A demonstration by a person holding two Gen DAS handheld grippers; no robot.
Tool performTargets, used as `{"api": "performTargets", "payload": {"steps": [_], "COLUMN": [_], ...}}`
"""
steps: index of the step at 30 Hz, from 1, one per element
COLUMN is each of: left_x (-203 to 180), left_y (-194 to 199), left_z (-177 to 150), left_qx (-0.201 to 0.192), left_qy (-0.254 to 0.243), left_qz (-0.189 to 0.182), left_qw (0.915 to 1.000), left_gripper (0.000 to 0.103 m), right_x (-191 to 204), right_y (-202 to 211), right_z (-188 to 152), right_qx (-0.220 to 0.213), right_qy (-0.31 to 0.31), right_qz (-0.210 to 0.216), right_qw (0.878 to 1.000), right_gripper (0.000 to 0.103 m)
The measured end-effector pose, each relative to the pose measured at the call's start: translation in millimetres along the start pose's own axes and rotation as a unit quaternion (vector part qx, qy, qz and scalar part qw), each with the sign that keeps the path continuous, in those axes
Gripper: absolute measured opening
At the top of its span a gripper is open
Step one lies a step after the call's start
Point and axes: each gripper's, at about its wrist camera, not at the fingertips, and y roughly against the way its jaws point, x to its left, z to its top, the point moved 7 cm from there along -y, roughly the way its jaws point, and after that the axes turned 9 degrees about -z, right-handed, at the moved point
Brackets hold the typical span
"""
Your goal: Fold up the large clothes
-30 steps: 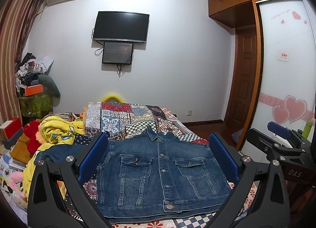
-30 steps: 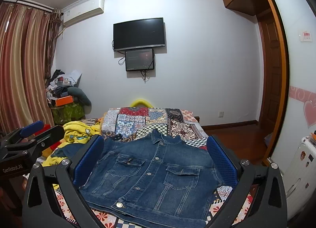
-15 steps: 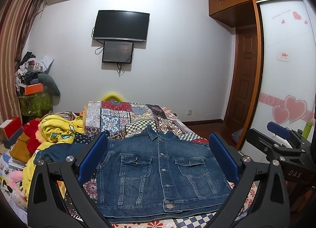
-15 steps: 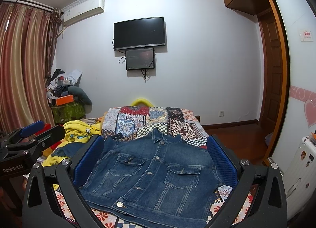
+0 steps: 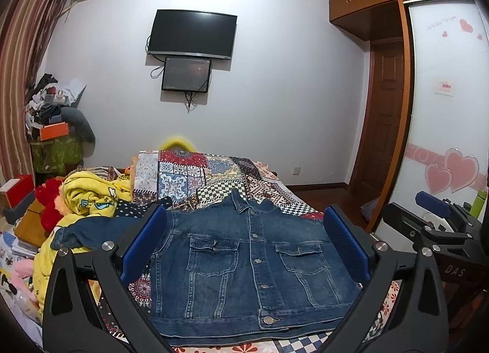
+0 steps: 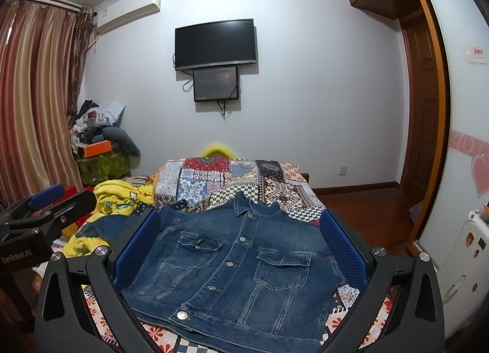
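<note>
While both pairs of tongs hang above the near edge of the bed (image 5: 214, 166), a denim jacket (image 5: 253, 264) lies flat on the patchwork bedspread (image 6: 232, 176), front side up, buttoned, collar toward the far wall and hem toward the cameras. One sleeve (image 5: 91, 231) trails off to the left, onto a heap of yellow printed fabric (image 5: 88, 197) beside the bed.

The left tongs (image 5: 244, 243) stand wide open, their blue pads spread to either side of the jacket's body and gripping nothing. The right tongs (image 6: 238, 249) are likewise spread wide and empty, framing the jacket from a spot a little further to the right. Each pair shows at the edge of the other's view: the right tongs at the right of the left wrist view, the left tongs at the left of the right wrist view.

On the far wall hangs a dark television (image 6: 215, 44) with a smaller screen (image 6: 216, 84) just below it. Striped curtains (image 6: 33, 102) hang at the left, and a wooden door (image 6: 423, 121) stands at the right.
</note>
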Motion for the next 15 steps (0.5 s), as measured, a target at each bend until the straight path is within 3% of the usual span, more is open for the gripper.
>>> {"api": "performTargets", "payload": {"steps": [7, 15], "left_x": [27, 109], "left_y": [-25, -80], "left_z": [-1, -18], "left_qx": [0.012, 0.052], "left_qy": [0.011, 0.024], "left_qz": [0.018, 0.100], "left_qw": [0.9997, 0.9933], "left_gripper": [0.103, 0.103], "right_x": [-2, 2], "right_y": [-26, -81], "right_z": [-7, -5], "right_qx": [0.027, 0.054], "right_qy": [0.003, 0.007], "right_qz": [-0.011, -0.020], "right_qw": [1.000, 0.998], "right_gripper": [0.103, 0.103]}}
